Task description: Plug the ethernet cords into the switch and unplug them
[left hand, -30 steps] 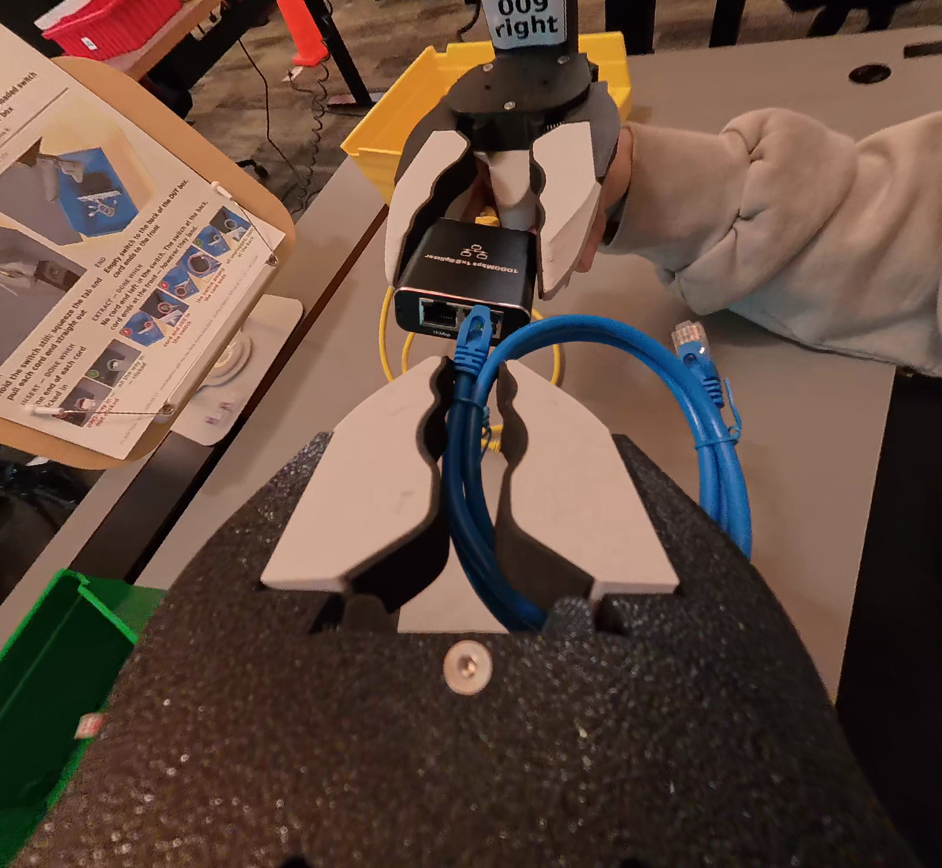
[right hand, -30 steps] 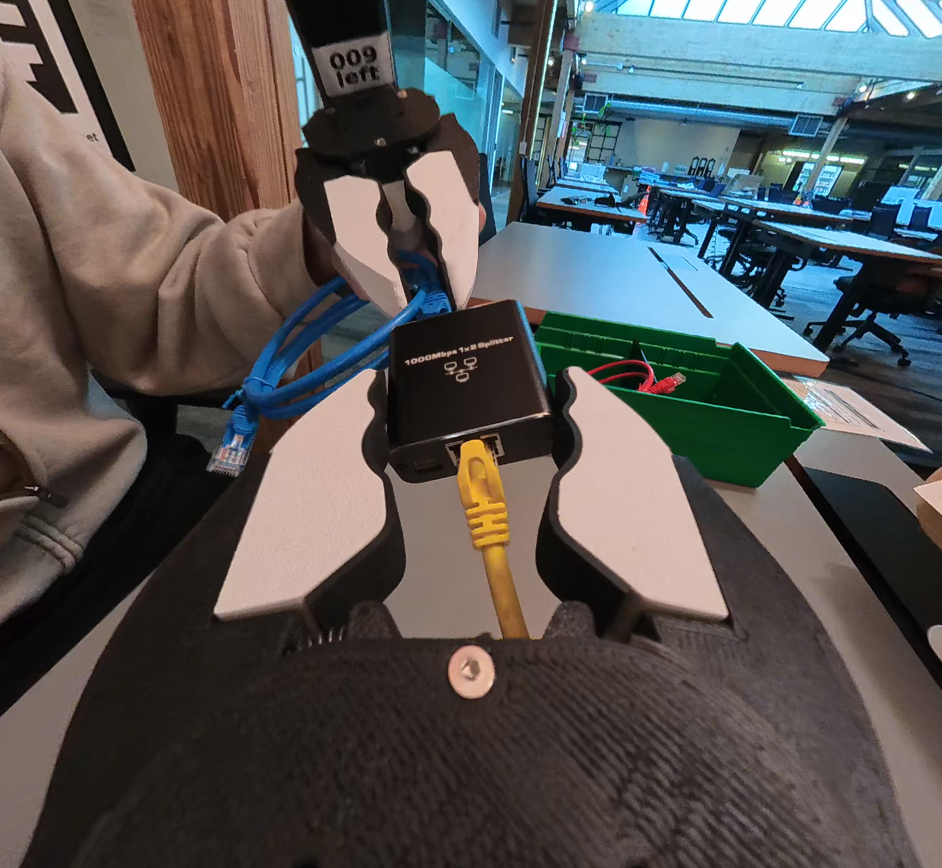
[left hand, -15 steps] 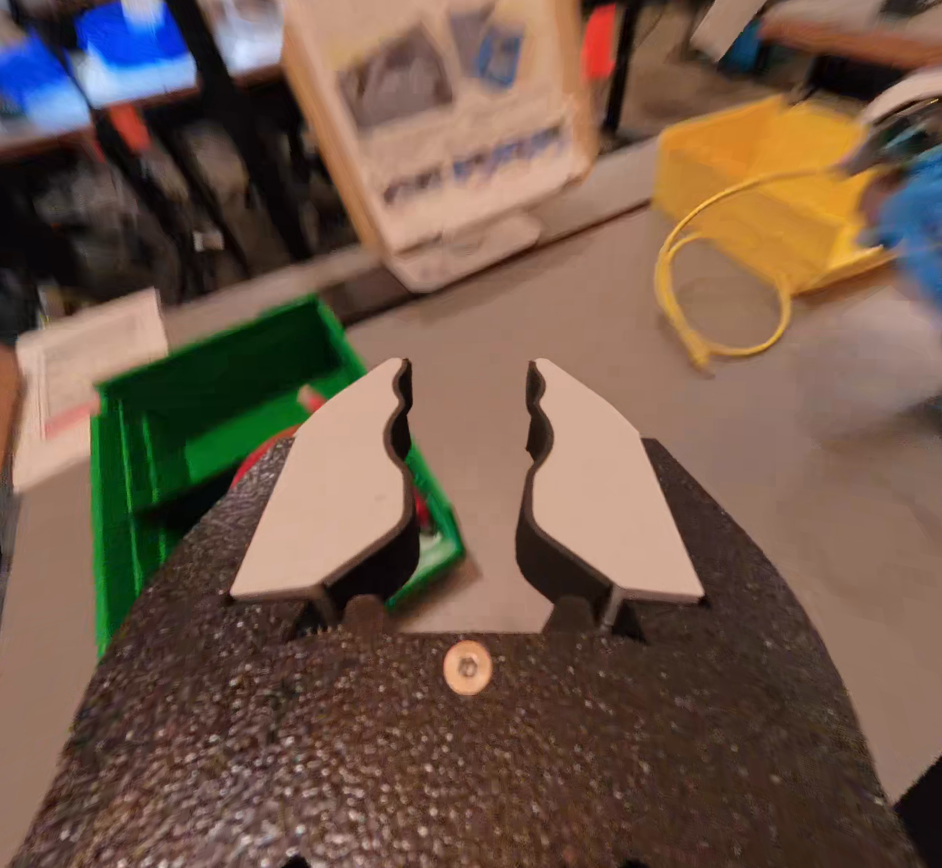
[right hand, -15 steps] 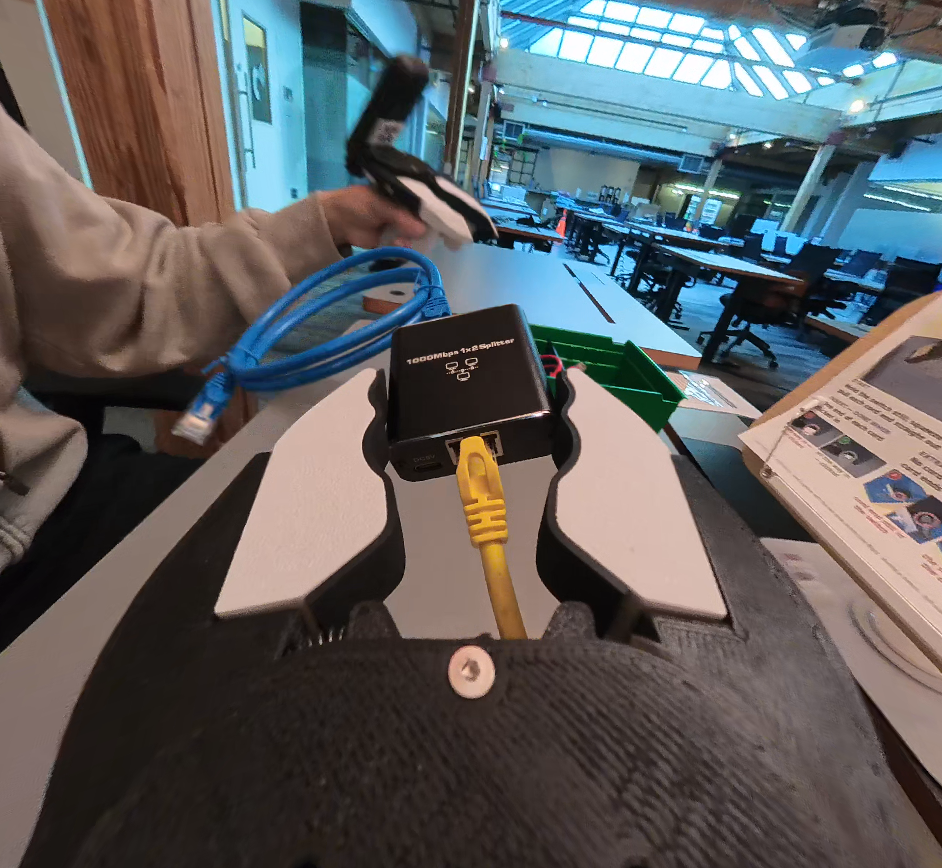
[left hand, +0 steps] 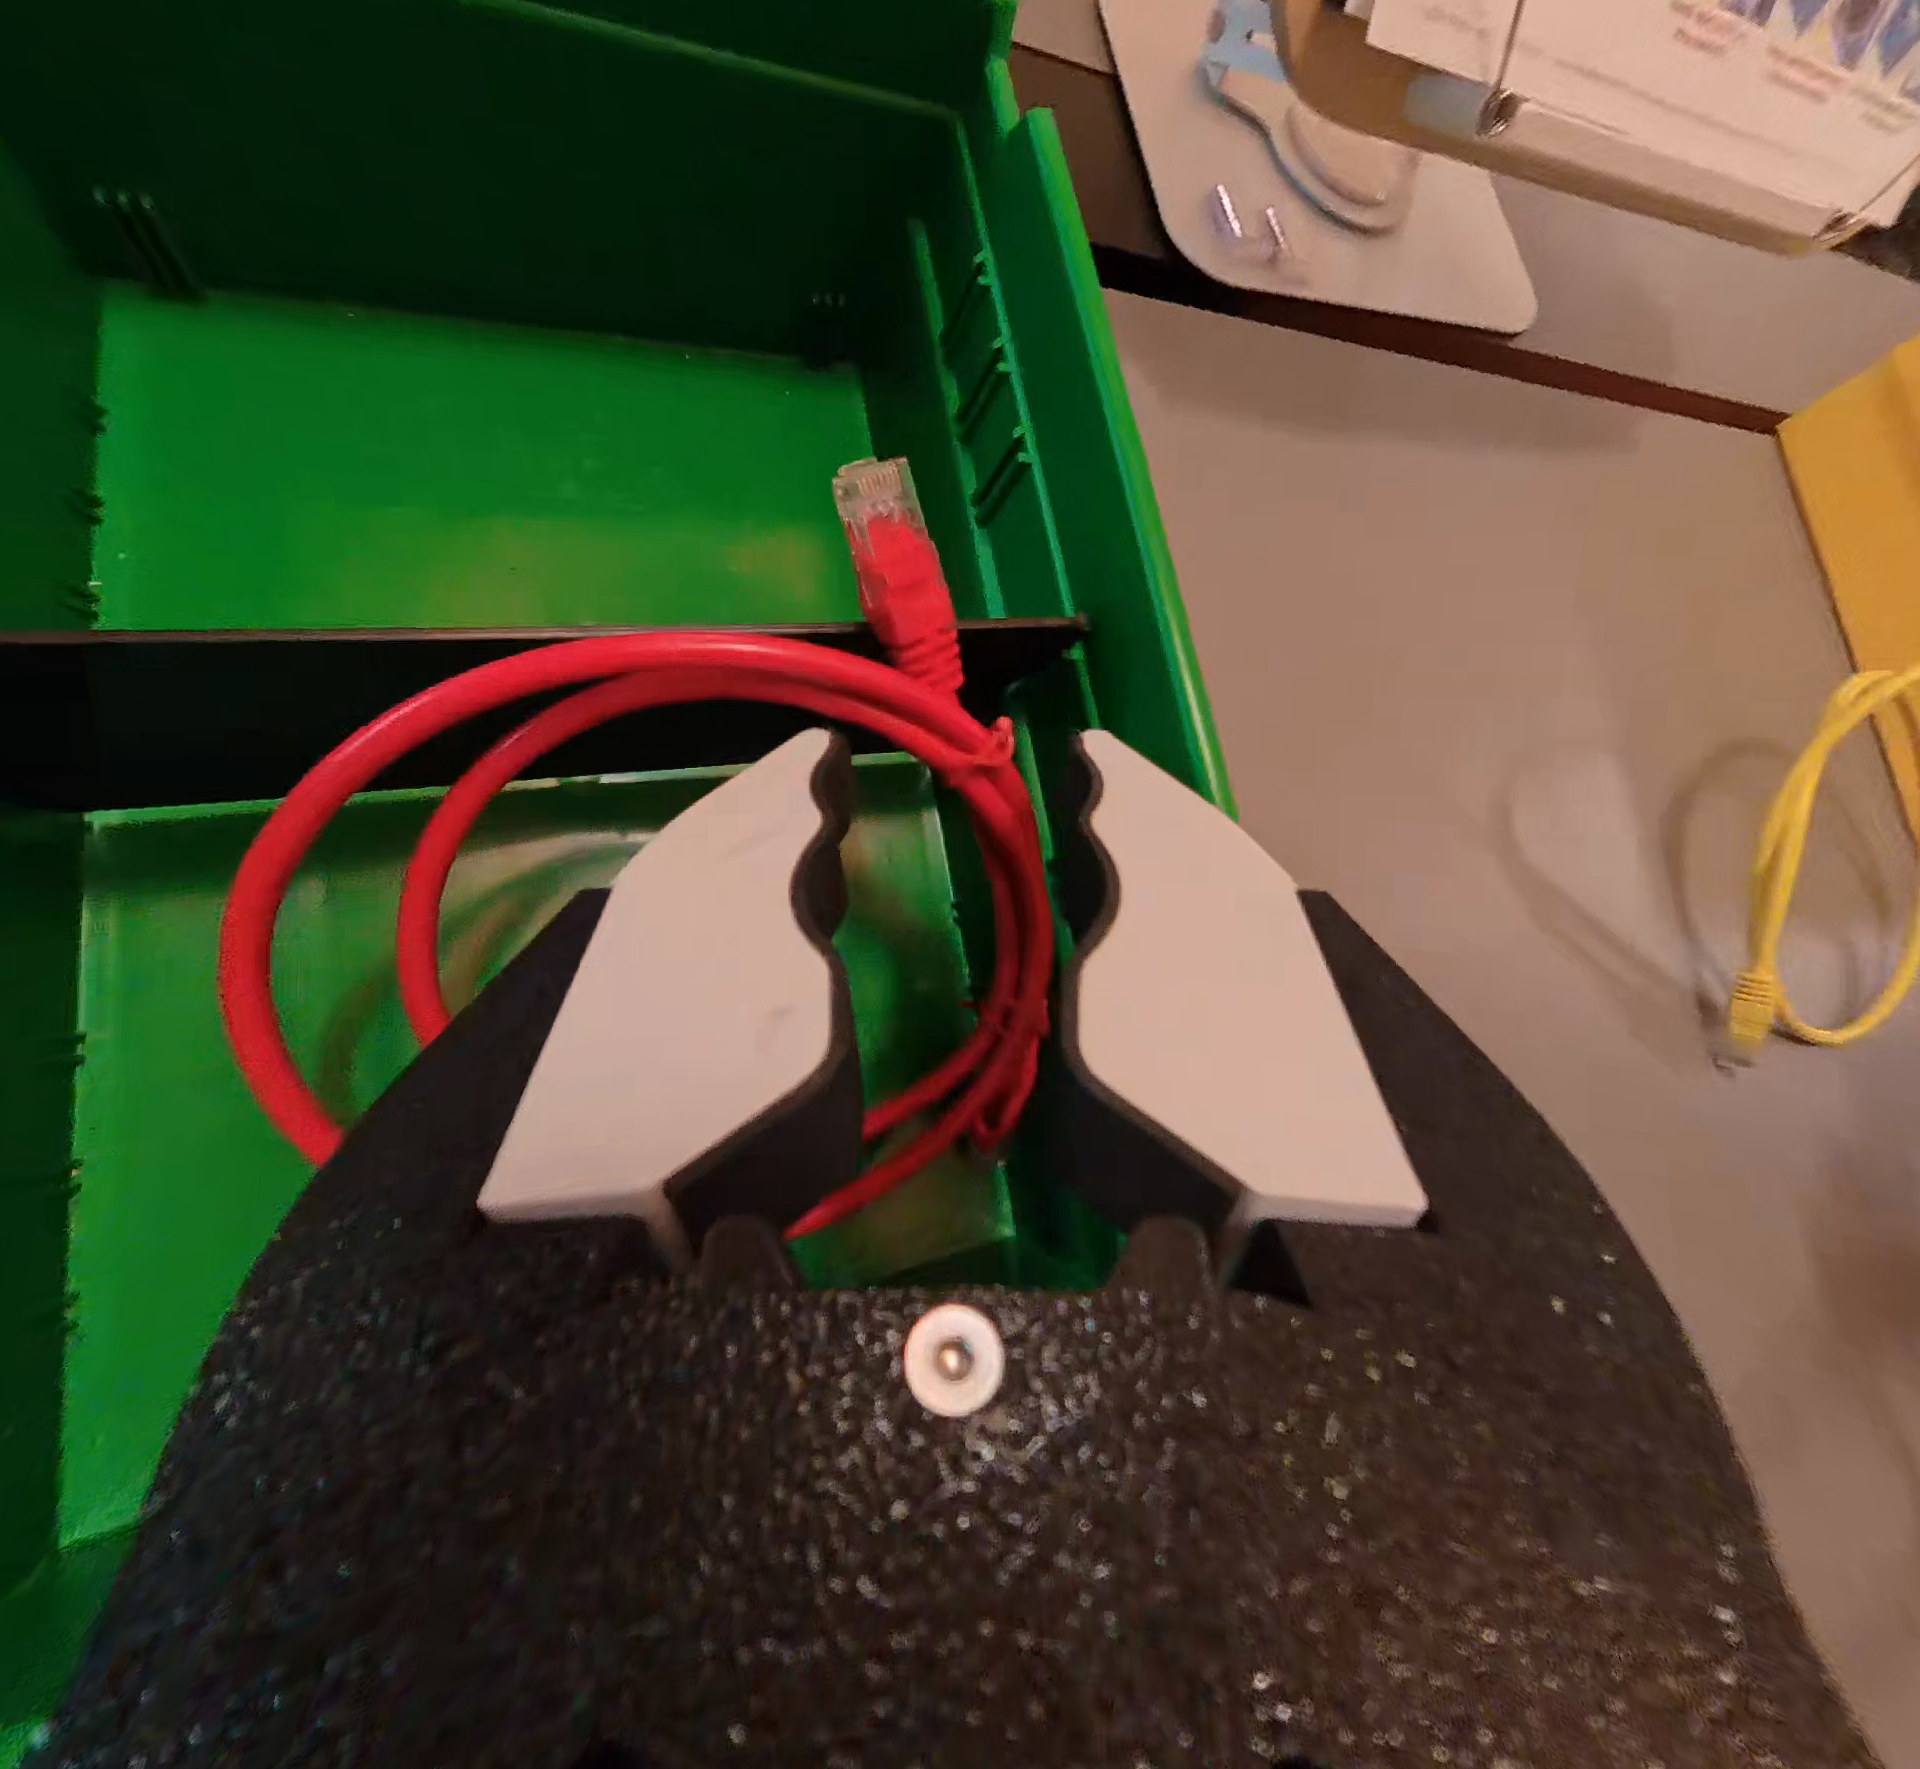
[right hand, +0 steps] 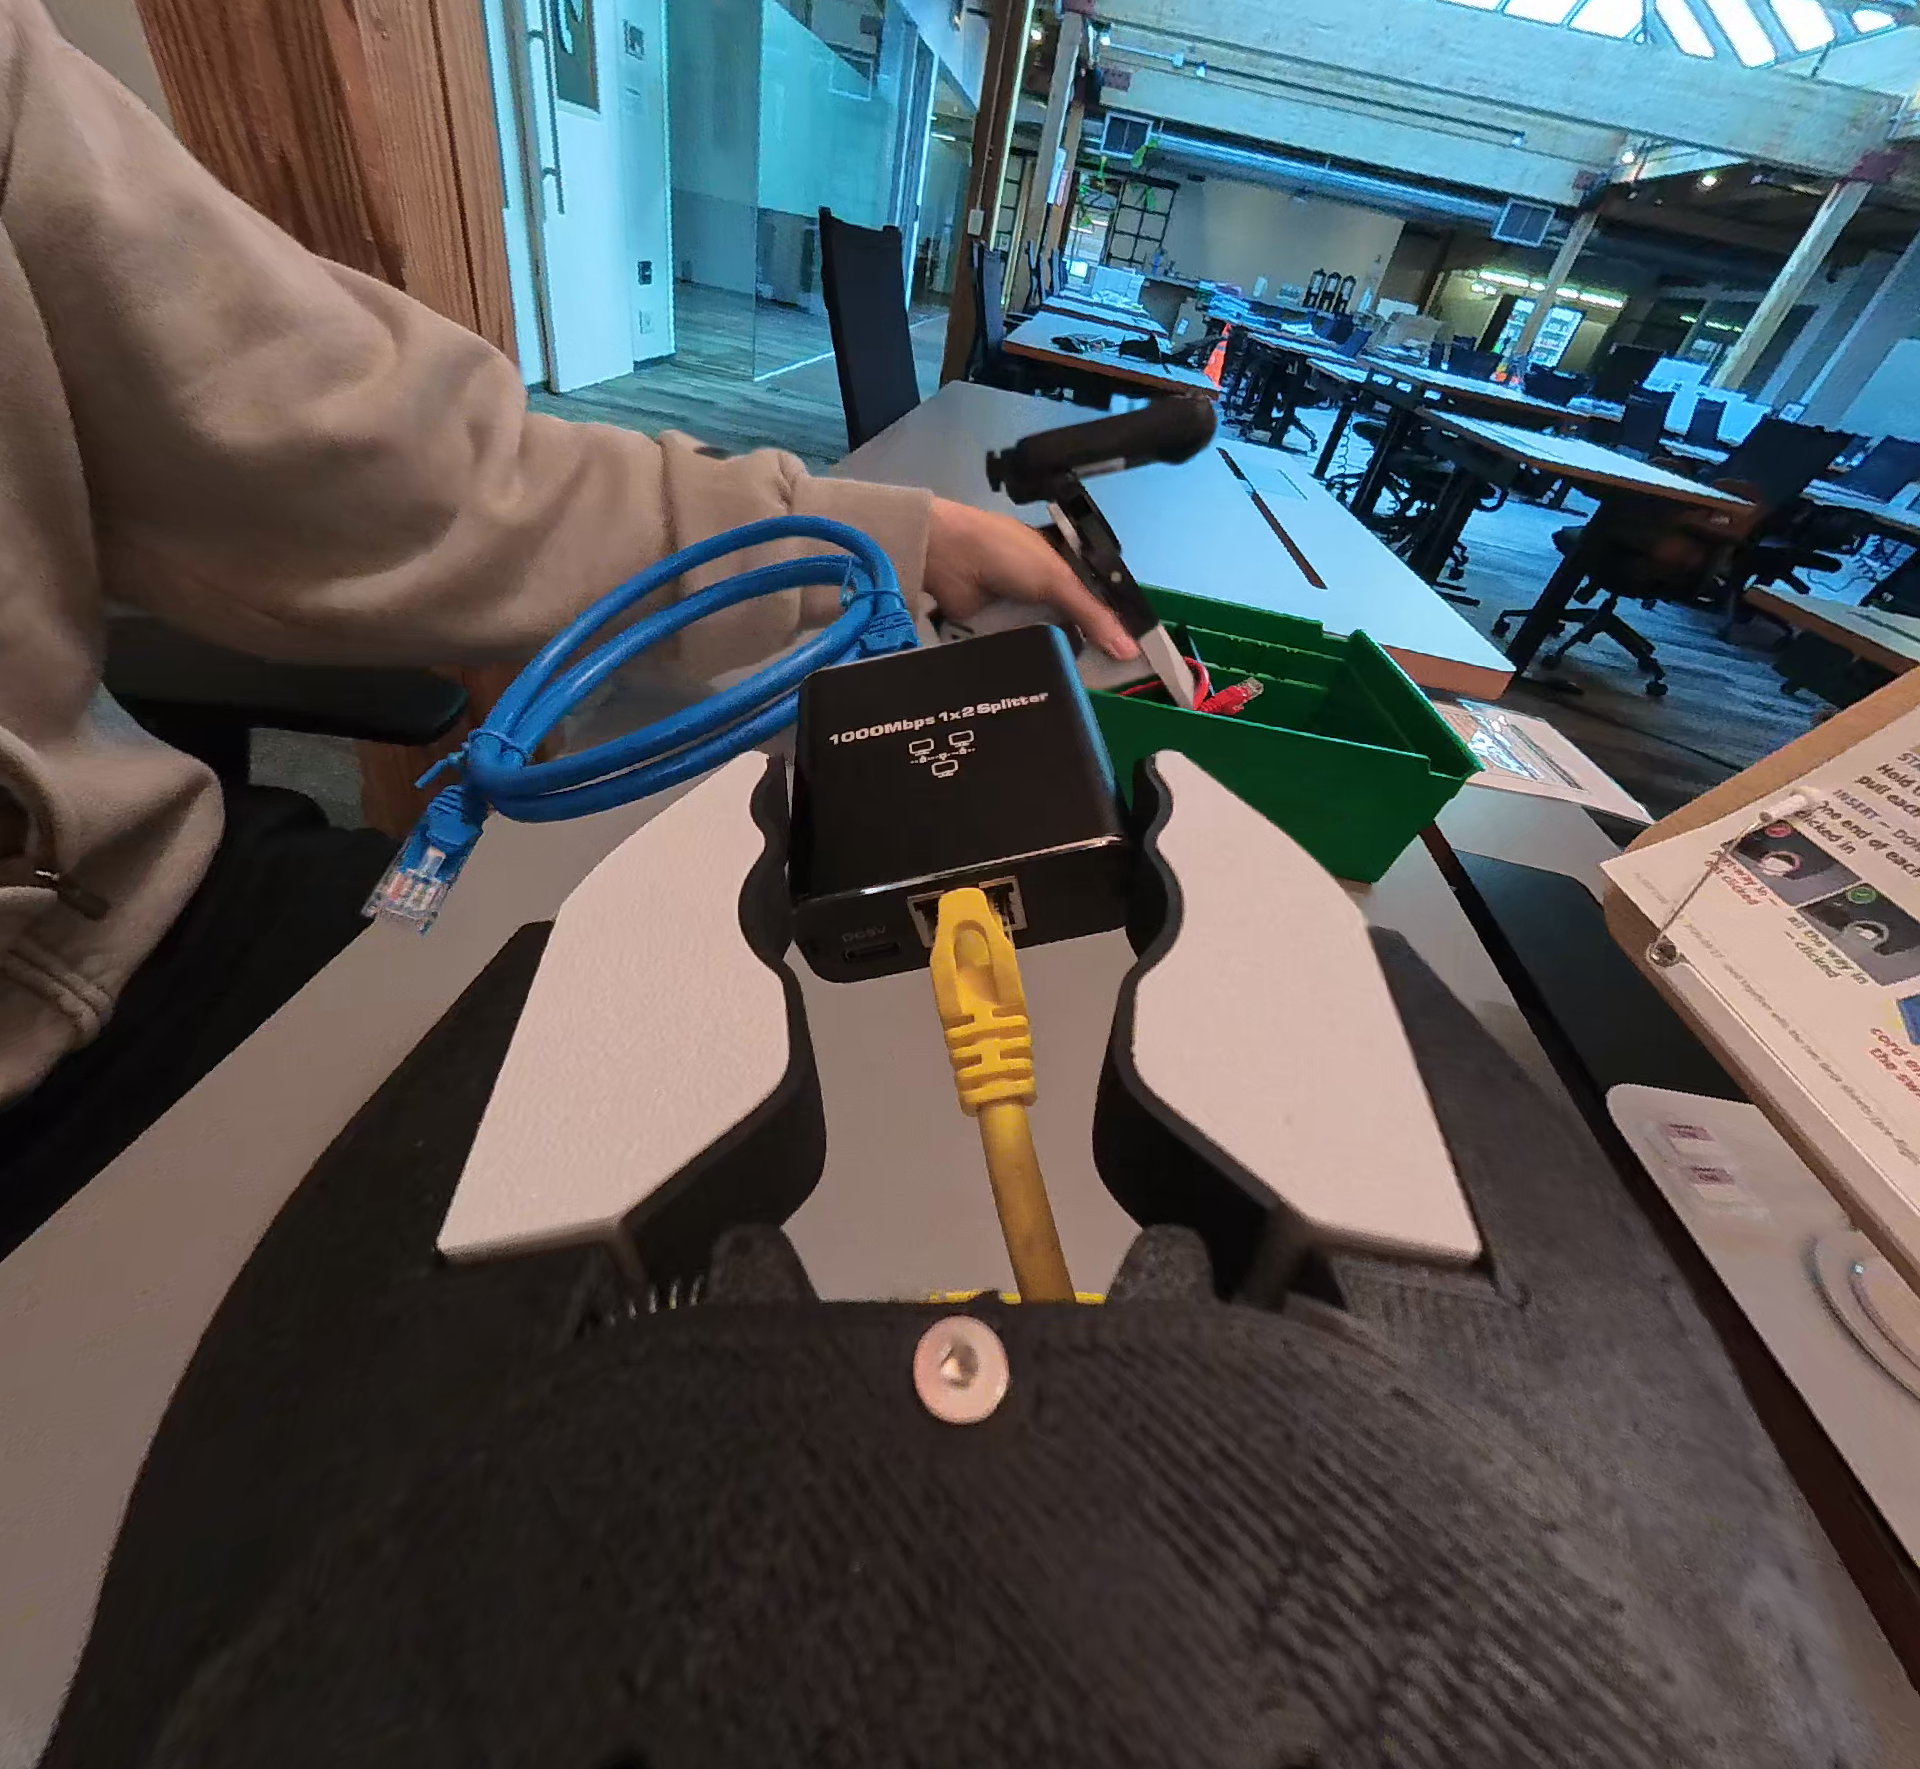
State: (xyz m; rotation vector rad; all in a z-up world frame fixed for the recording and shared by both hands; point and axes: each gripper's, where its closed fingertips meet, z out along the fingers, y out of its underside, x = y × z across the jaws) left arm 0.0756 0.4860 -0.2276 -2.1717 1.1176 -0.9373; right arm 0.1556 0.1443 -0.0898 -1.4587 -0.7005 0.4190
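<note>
Left claw point(left hand: 951, 784): jaws parted, nothing pinched yet, dipped into the green bin point(left hand: 1049, 389). Between the fingers, toward the right one, the tied side of the red cord point(left hand: 623, 670), its coil spreading out to 9 o'clock over the black divider point(left hand: 312, 654). At 12 o'clock from the tips, the red plug point(left hand: 894, 556), clear end pointing away, propped on the divider close to the bin's right wall.

To do this step well: shift slightly toward 12 o'clock and close on the boot just behind the clear end, not on the tied loops. Keep the plug in line with the fingers, so that it can go straight into a port later. Lift straight up, since the coil drapes over the divider and could snag on it or on the bin wall. Close gently; the cord is thin and may slip sideways out of the scalloped notches.

Right claw point(right hand: 956, 784): closed on the black switch point(right hand: 945, 763), gripping its two sides. Yellow cord point(right hand: 987, 1023) plugged into the near face, trailing back at 6 o'clock. Blue cord point(right hand: 665, 659) appears seated in the far side, at 10 o'clock, coil hanging free with its loose plug lowest. Hold the switch level and steady, far face turned toward the bin at 1 o'clock. Free port not visible from here.
</note>
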